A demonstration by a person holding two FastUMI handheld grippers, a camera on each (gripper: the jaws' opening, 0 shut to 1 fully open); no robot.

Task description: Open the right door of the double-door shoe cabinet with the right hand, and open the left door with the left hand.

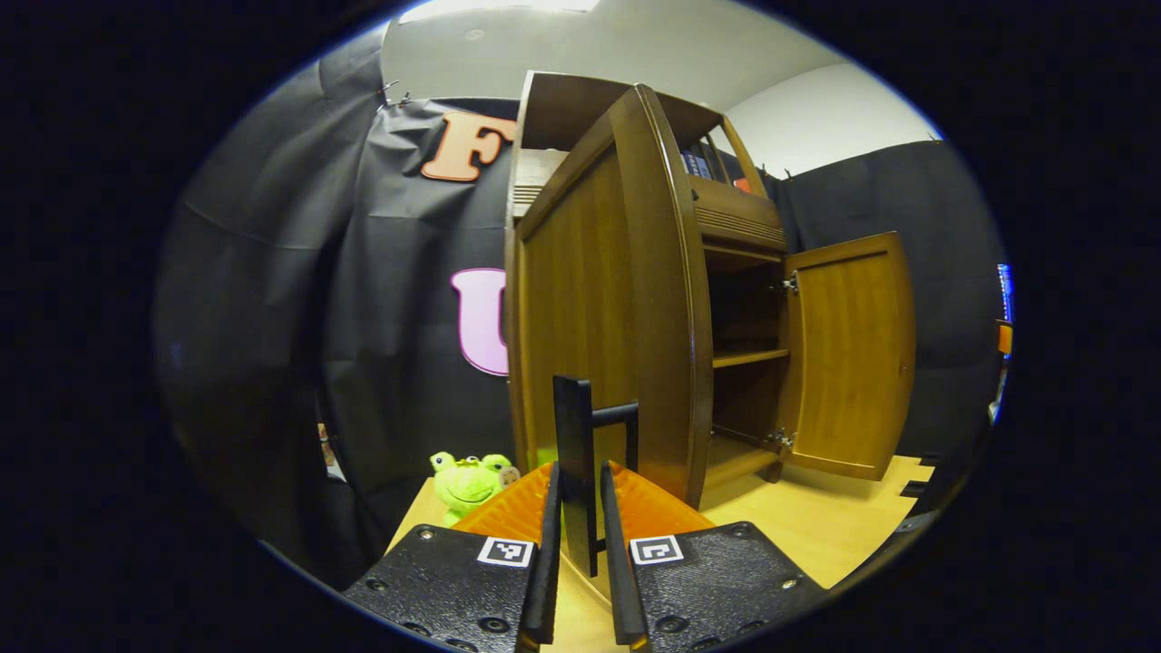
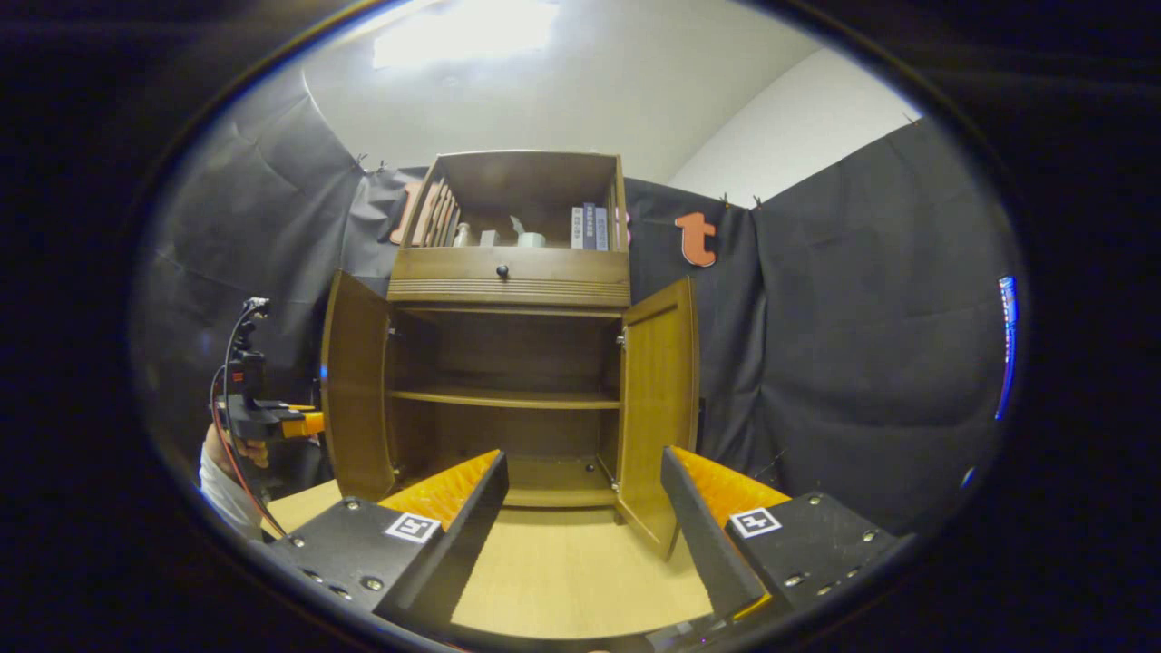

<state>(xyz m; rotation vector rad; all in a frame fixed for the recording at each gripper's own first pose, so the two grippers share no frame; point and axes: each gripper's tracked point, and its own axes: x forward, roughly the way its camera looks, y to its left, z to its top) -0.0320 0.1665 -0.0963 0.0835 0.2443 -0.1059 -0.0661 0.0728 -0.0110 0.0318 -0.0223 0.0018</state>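
— Nearest to us in the left gripper view, what do our fingers have?

— Our left gripper (image 1: 580, 508) has its jaws clamped on the dark handle (image 1: 575, 453) of the left door (image 1: 603, 317), which stands swung out edge-on toward us. Just left of it a green frog plush (image 1: 469, 482) sits on the wooden table (image 1: 816, 517).

— And our other one?

— In the right gripper view our right gripper (image 2: 580, 508) hangs over the table (image 2: 562, 571) with its jaws wide apart, touching nothing. Beyond it stands the shoe cabinet (image 2: 510, 363), both doors open: the right door (image 2: 658, 399) angled outward, the left door (image 2: 354, 390) swung wide, shelves bare inside.

— Farther off?

— Beside the left door we see a hand (image 2: 229, 449) holding the left gripper (image 2: 313, 423). Books (image 2: 590, 227) stand in the cabinet's top nook.
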